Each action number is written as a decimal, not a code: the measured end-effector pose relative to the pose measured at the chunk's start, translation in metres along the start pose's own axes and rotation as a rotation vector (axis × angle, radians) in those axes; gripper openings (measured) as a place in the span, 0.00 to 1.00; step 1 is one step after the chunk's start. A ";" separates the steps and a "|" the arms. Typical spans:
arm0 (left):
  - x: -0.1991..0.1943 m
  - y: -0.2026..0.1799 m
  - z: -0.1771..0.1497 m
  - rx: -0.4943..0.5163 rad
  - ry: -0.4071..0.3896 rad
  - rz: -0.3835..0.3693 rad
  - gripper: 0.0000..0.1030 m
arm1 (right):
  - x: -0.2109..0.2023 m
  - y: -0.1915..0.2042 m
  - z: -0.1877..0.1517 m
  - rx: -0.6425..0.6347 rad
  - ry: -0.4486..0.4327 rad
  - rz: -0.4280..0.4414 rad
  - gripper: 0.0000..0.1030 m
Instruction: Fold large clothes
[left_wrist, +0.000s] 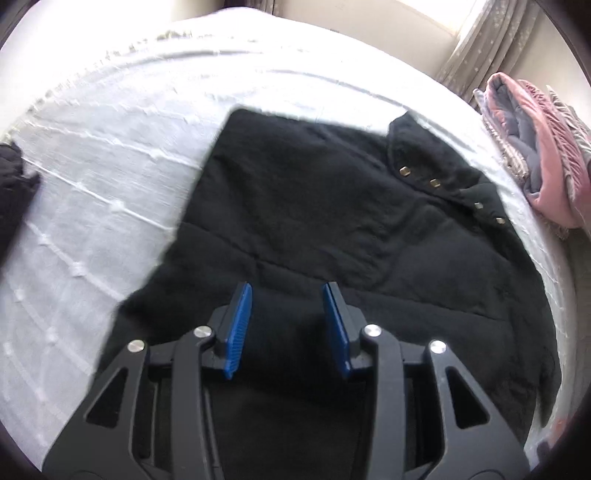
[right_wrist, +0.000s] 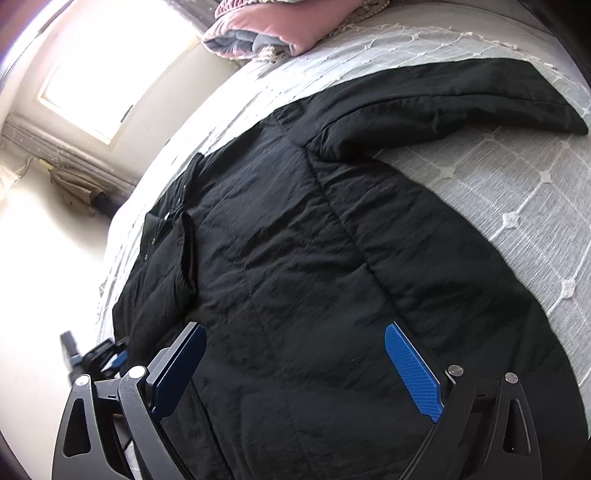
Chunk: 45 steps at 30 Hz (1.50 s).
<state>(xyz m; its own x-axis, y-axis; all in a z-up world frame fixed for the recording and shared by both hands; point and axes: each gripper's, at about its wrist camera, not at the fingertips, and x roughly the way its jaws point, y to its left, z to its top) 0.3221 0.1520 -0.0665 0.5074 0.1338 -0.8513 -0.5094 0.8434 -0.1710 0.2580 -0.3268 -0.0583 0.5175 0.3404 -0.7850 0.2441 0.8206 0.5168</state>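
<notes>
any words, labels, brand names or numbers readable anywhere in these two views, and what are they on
None: no text can be read in either view.
The black quilted jacket shows no label or logo; its brass snap buttons are too small and blurred to show any marking.
The pink and grey folded blanket and the white textured bedspread bear only woven patterns.
The blue-padded fingers carry only a grip texture.

No text, label, brand, number or sign can be read in either view: none is made out on the black jacket (left_wrist: 314, 206) ahead of the jaws, on its brass snaps (left_wrist: 435, 182), or on the blue pads (right_wrist: 413, 373).
</notes>
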 end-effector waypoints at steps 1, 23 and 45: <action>-0.013 -0.002 -0.004 0.020 -0.020 0.010 0.50 | -0.002 -0.001 0.002 0.003 -0.011 0.000 0.96; -0.043 0.042 -0.099 -0.126 0.033 -0.012 0.77 | -0.054 -0.088 0.044 0.099 -0.221 -0.149 0.96; -0.036 0.067 -0.097 -0.216 0.076 -0.071 0.77 | -0.036 -0.274 0.139 0.623 -0.325 0.089 0.39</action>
<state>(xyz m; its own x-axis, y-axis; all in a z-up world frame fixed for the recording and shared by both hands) 0.2017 0.1533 -0.0956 0.4972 0.0318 -0.8670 -0.6154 0.7174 -0.3266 0.2862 -0.6278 -0.1247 0.7521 0.1596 -0.6394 0.5634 0.3475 0.7495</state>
